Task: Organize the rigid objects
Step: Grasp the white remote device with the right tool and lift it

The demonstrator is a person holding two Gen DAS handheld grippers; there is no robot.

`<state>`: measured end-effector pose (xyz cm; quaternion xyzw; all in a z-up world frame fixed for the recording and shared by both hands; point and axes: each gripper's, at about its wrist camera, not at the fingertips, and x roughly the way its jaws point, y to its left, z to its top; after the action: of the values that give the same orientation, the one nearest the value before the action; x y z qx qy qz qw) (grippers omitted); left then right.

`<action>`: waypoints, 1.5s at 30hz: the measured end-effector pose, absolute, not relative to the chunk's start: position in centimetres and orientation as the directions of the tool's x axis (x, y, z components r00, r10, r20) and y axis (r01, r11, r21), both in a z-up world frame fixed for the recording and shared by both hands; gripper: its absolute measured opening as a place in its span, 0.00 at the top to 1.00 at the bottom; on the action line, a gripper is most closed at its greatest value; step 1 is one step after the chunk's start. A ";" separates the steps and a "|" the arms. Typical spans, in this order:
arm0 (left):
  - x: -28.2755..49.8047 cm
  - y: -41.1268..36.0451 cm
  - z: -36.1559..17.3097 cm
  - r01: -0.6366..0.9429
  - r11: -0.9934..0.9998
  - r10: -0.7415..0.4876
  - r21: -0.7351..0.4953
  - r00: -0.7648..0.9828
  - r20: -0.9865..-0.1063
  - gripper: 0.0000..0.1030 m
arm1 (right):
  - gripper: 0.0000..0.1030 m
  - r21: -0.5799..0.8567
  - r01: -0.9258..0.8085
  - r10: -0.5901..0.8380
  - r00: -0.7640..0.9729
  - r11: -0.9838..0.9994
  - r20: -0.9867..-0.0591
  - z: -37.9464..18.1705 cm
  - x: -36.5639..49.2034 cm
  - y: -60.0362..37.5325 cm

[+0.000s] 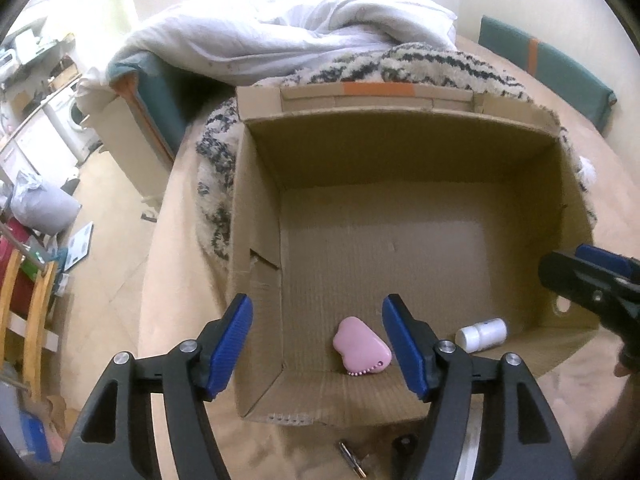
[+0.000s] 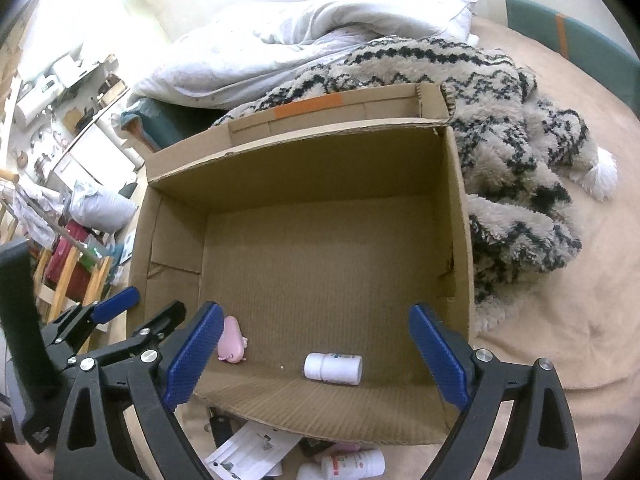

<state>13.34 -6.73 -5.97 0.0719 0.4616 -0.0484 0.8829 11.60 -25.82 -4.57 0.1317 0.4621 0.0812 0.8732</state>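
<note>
Both the left gripper (image 1: 316, 344) and right gripper (image 2: 316, 356) are held released above the cardboard box (image 2: 456, 216), where a pink case (image 1: 362, 346) and white bottle (image 2: 333, 368) lie near. The bottle (image 2: 352, 465) outside should be fetched squarely across its body.

One cardboard box (image 2: 304, 160) sits on the bed. Inside it: one pink heart-shaped keychain (image 1: 362, 342) and one white bottle (image 2: 333, 368), lying on its side. Outside the box, near its front wall: one more white bottle (image 2: 352, 465), one printed paper sheet (image 2: 252, 454), one key (image 1: 350, 458). Two blankets behind the box: one white (image 2: 320, 28), one patterned (image 2: 516, 184).
</note>
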 end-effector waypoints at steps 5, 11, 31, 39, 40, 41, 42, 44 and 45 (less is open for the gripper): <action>12.3 -6.1 -4.8 0.148 0.984 -0.009 0.098 0.593 -0.805 0.35 | 0.03 0.306 -0.001 0.252 0.567 0.952 -0.784 -4.5 11.1 -26.3; 11.1 -5.6 -4.8 0.145 0.979 0.029 0.141 0.592 -0.806 0.35 | 0.03 0.296 0.015 0.235 0.568 0.955 -0.789 -4.3 10.2 -26.7; 6.8 -1.0 -4.5 0.010 0.995 0.078 0.097 0.512 -0.855 0.35 | 0.03 0.346 0.009 0.294 0.509 0.938 -0.809 -4.8 3.8 -25.3; 7.4 0.2 -5.6 -0.061 0.998 0.058 0.033 0.455 -0.889 0.35 | 0.03 0.421 0.122 0.343 0.401 0.899 -0.849 -8.3 3.3 -26.2; 7.5 0.2 -5.7 -0.065 0.998 0.054 0.028 0.448 -0.892 0.35 | 0.03 0.434 0.127 0.356 0.392 0.892 -0.848 -8.5 3.3 -26.1; 7.6 0.3 -5.9 -0.068 0.997 0.050 0.022 0.442 -0.896 0.35 | 0.03 0.456 0.132 0.380 0.380 0.880 -0.843 -8.8 3.4 -26.0; 7.7 0.2 -6.0 -0.070 0.997 0.045 0.016 0.436 -0.899 0.35 | 0.03 0.492 0.140 0.417 0.365 0.859 -0.832 -9.2 3.4 -25.8; 8.0 0.0 -6.1 -0.066 0.998 0.038 0.010 0.428 -0.903 0.35 | 0.07 0.598 0.170 0.530 0.320 0.783 -0.785 -10.4 3.5 -25.2; 8.1 -0.1 -6.2 -0.063 0.998 0.033 0.007 0.423 -0.905 0.35 | 0.09 0.638 0.186 0.578 0.291 0.747 -0.762 -11.1 3.6 -24.8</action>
<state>8.08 -0.11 -6.20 -0.0140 0.5362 0.0284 0.8435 3.59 -24.76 -11.10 0.3294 0.5800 0.1340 0.7329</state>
